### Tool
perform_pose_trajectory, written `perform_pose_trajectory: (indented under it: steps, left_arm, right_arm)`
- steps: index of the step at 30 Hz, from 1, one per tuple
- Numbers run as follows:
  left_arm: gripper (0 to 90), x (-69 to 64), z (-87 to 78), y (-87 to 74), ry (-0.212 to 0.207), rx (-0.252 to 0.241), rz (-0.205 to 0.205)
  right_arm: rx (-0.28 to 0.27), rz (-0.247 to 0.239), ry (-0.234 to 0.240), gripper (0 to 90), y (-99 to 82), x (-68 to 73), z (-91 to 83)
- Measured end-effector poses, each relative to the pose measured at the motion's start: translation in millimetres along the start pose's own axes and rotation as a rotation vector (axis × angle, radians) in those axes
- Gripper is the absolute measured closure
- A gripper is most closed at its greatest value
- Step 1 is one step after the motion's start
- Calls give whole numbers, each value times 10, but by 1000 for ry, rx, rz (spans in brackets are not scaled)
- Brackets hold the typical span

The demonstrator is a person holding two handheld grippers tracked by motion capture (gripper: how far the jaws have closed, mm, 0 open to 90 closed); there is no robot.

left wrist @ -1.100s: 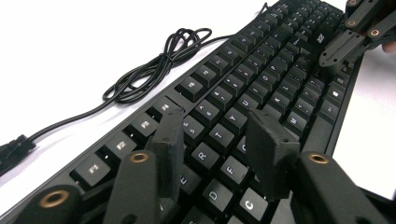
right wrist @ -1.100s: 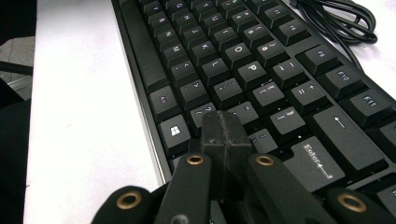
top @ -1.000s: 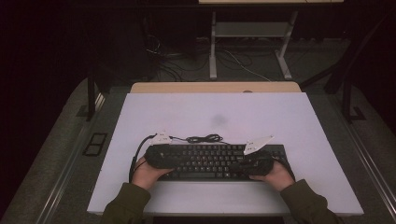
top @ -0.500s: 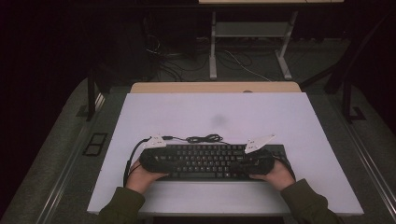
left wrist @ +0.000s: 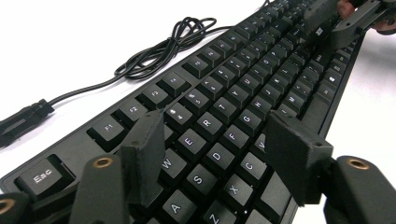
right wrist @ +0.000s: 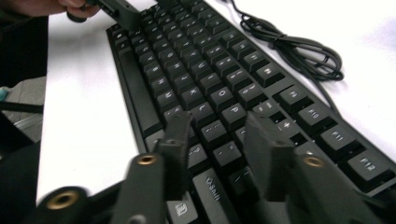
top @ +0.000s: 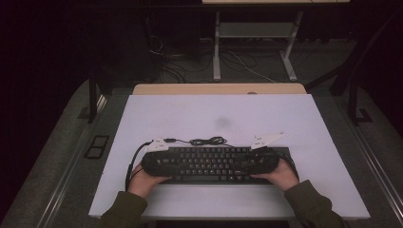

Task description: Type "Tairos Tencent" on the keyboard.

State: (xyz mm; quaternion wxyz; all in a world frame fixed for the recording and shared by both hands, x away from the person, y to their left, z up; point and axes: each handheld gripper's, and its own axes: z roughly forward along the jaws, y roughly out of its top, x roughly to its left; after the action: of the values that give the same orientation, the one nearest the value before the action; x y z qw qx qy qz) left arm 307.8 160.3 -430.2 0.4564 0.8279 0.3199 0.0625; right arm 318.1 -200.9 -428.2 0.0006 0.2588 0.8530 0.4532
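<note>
A black keyboard [top: 209, 164] lies flat near the front of the white table top [top: 218, 114], and its cable [top: 206, 141] is coiled just behind it. My left gripper [left wrist: 217, 126] hovers over the keyboard's left end, above the letter keys. Its jaws have just been closing a little and stand apart, with only keys beneath them. My right gripper [right wrist: 218, 121] hangs over the right end. Its jaws have just been opening and grip nothing. In the high view, the left gripper [top: 178, 164] and right gripper [top: 240, 164] point toward each other along the keyboard.
The cable's plug [left wrist: 23, 119] rests on the table left of the keyboard. A wooden desk edge [top: 218, 89] runs behind the white top. Beyond it, a frame's legs [top: 216, 47] and loose wires stand on the dark floor. A faint grey smudge [top: 222, 122] marks the table's middle.
My left hand has edged slightly to the left at the keyboard's end. The right hand has kept its place, and the keyboard has not shifted.
</note>
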Motion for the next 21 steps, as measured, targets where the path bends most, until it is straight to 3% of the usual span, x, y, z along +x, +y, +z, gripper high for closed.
perform_pose_trajectory:
  steps: [10, 21]
  left_arm:
    - [572, 2, -14, 6, 6, 11, 2]
    - [791, -3, -1, 11, 32, 25, 7]
  right_arm:
    - [-44, 32, -13, 384, 88, -28, 78]
    - [-85, 36, -26, 301, 189, -59, 189]
